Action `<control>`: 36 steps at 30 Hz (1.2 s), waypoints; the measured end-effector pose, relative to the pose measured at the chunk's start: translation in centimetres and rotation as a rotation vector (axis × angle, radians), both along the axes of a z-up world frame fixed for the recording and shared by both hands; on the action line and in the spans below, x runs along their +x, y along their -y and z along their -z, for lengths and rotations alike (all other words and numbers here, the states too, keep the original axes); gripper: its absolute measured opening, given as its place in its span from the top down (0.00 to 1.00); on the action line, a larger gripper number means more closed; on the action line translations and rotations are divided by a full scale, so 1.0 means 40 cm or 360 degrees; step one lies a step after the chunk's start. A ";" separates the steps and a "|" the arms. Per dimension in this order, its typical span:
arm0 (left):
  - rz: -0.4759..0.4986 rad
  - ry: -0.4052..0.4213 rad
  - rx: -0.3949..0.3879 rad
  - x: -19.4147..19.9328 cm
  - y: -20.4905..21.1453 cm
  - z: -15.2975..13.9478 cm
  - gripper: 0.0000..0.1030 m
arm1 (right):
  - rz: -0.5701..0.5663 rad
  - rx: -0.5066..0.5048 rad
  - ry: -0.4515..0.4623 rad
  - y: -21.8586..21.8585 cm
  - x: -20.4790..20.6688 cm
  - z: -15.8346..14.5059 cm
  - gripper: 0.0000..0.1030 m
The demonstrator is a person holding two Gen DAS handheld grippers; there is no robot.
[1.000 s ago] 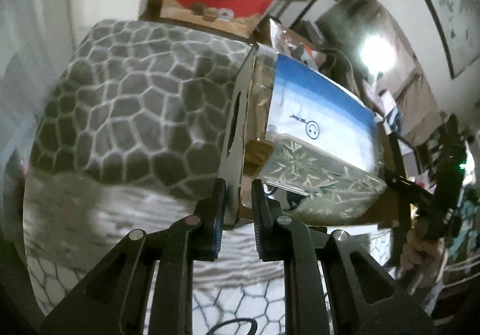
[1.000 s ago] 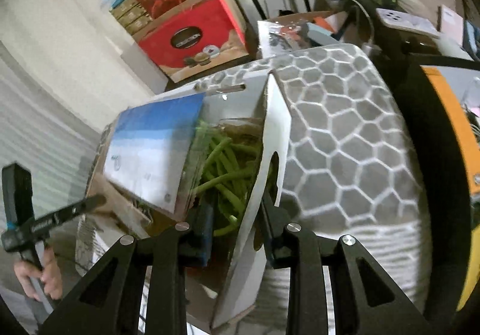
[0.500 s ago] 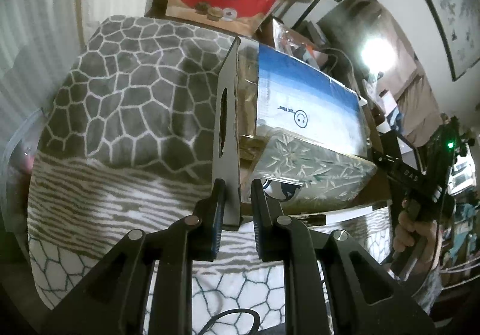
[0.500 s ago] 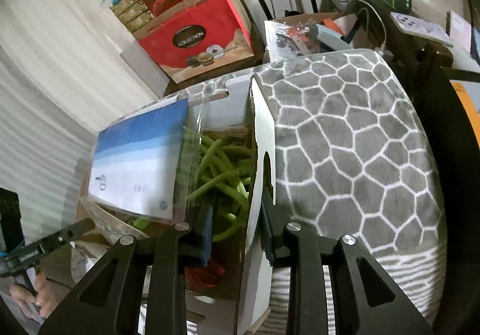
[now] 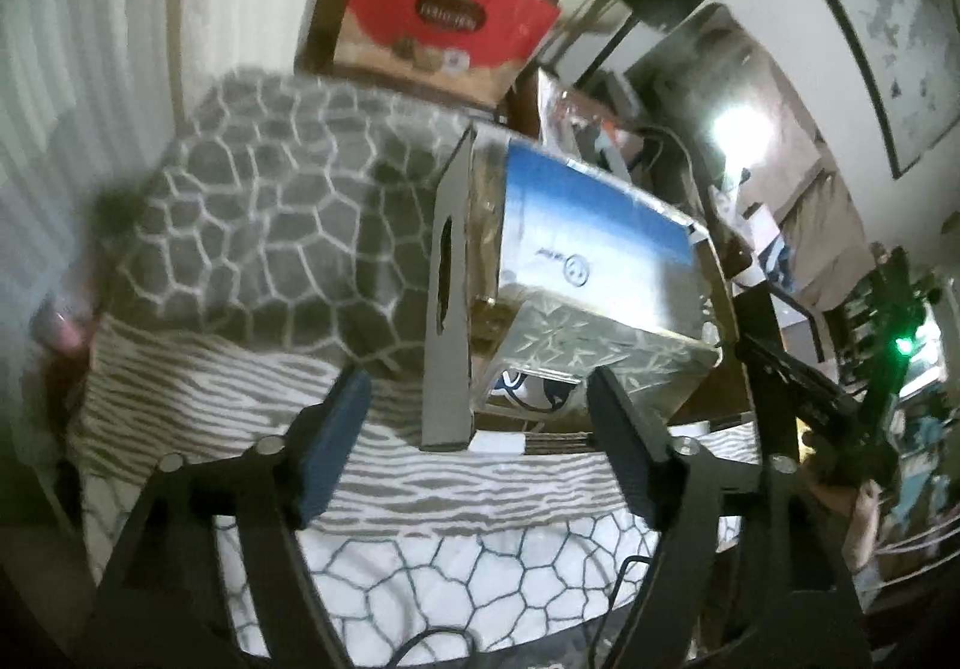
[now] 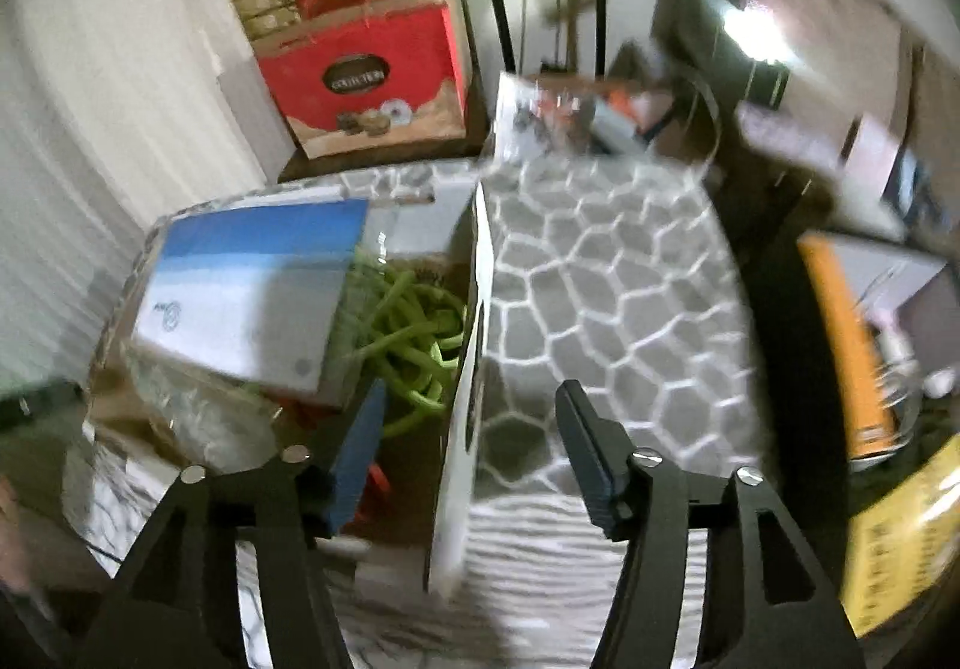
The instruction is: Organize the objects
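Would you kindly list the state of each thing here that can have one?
left claw: open, straddling the box's end wall without touching it.
right claw: open, either side of the opposite wall.
cardboard box: upright on the patterned blanket, top open, full.
blue-and-white package: tilted, poking above the rim.
green cable: coiled inside.

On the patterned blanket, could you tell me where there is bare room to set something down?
Bare patterned blanket lies right of the cardboard box, and more left of the box in the left wrist view. The box is crowded: blue-white package, green beans.
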State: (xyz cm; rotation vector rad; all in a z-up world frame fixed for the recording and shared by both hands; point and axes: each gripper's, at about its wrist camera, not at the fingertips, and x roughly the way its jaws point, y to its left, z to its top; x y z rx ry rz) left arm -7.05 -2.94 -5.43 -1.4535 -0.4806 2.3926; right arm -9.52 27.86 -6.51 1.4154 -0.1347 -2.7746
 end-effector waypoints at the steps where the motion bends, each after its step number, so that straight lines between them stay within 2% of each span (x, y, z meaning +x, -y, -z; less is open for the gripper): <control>1: 0.0002 -0.0026 -0.0016 0.008 -0.003 -0.013 0.20 | 0.0003 0.0044 -0.0021 0.005 0.020 -0.014 0.34; 3: 0.0013 -0.0082 -0.0057 0.026 -0.016 -0.037 0.17 | 0.0010 0.0090 -0.0058 0.017 0.057 -0.038 0.30; 7: 0.0023 -0.0172 -0.0178 0.060 -0.047 -0.068 0.10 | 0.0030 0.0070 -0.0109 0.043 0.121 -0.065 0.26; 14: 0.0002 -0.0249 -0.0275 0.098 -0.072 -0.083 0.02 | 0.0073 0.0066 -0.0152 0.093 0.192 -0.083 0.16; 18: 0.0013 -0.0278 -0.0352 0.118 -0.096 -0.076 0.00 | 0.0126 0.0060 -0.0163 0.097 0.218 -0.078 0.02; 25: 0.0027 -0.0287 -0.0525 0.141 -0.142 -0.060 0.00 | 0.0175 0.0085 -0.0166 0.106 0.245 -0.066 0.01; 30: 0.0021 -0.0296 -0.0524 0.155 -0.149 -0.055 0.00 | 0.0191 0.0108 -0.0180 0.122 0.266 -0.058 0.01; 36: -0.0077 -0.0346 -0.0534 0.166 -0.134 -0.068 0.00 | 0.0218 0.0140 -0.0204 0.137 0.283 -0.055 0.01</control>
